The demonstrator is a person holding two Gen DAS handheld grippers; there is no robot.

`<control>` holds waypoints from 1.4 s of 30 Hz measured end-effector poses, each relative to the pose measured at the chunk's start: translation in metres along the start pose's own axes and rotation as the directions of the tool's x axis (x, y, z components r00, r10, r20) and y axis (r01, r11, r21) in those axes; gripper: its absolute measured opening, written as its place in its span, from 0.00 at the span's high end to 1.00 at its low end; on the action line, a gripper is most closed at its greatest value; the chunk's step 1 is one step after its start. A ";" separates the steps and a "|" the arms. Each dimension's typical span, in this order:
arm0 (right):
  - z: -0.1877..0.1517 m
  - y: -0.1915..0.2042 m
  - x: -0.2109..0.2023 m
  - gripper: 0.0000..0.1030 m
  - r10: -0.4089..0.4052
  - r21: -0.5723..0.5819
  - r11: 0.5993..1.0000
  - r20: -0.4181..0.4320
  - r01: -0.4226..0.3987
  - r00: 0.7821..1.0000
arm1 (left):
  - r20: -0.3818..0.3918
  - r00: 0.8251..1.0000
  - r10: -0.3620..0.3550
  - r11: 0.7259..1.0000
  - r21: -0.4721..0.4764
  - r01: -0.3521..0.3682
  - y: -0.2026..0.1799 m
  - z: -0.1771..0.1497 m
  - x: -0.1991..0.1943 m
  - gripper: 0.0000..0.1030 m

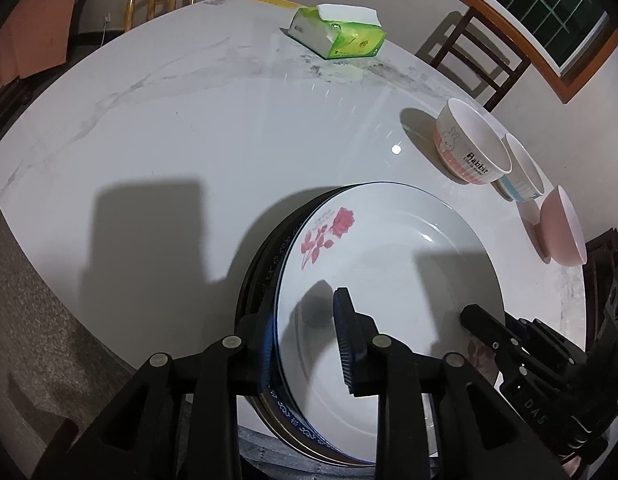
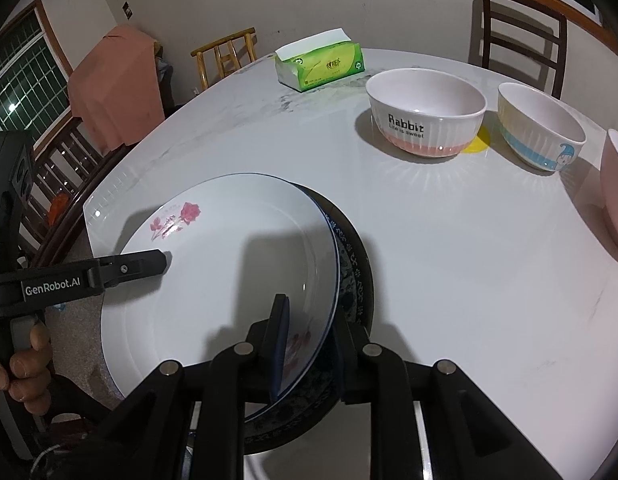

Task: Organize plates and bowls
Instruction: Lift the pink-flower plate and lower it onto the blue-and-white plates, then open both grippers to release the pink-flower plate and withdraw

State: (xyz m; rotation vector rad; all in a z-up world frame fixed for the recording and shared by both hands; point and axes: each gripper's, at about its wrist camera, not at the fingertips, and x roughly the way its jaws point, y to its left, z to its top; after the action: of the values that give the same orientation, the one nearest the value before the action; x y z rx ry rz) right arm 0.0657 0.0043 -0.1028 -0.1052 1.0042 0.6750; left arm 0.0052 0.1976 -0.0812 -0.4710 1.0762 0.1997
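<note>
The stack of plates (image 1: 389,260) sits at the near edge of the table (image 2: 449,260), right in front of you, with the white rose plate (image 2: 213,272) on top, a blue-patterned plate under it and a dark one at the bottom. The rose plate lies shifted towards your left, so the lower rims show on the right. Your left gripper (image 1: 297,308) straddles the left rim of the stack: one finger is outside the rim, the other hangs over the plate's well, and a clear gap shows between that inner pad and the rim, so these jaws stand apart. Your right gripper (image 2: 311,308) straddles the right rim with its jaws drawn close, the inner pad against the rose plate and the outer finger against the dark rims, so it looks clamped on the stack. Your left hand (image 2: 25,364) is wrapped around the left gripper's handle. Farther back on the right stand three bowls: the Rabbit bowl (image 2: 425,120), the blue-banded bowl (image 2: 541,132) just beside it, and the pink bowl (image 2: 617,192) at the frame's edge. A green tissue pack (image 2: 321,64) lies at the far side.
</note>
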 end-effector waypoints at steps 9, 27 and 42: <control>0.001 0.002 0.001 0.80 -0.003 -0.004 1.000 -0.008 0.003 1.000 | -0.023 1.000 -0.019 1.000 -0.017 0.018 0.001 0.003 -0.001 0.68; 0.000 0.000 0.000 0.80 0.000 0.011 1.000 -0.005 0.000 1.000 | -0.040 0.994 0.098 0.989 0.118 -0.093 -0.020 0.004 0.002 0.55; -0.001 -0.002 -0.005 0.79 0.018 0.016 1.000 0.011 -0.018 1.000 | 0.031 0.968 0.250 0.949 0.190 -0.252 -0.041 -0.003 0.005 0.46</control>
State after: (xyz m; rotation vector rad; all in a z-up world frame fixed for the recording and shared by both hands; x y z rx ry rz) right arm 0.0641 -0.0002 -0.1001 -0.0785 1.0006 0.6836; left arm 0.0208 0.1600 -0.0760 -0.1572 1.1356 0.3180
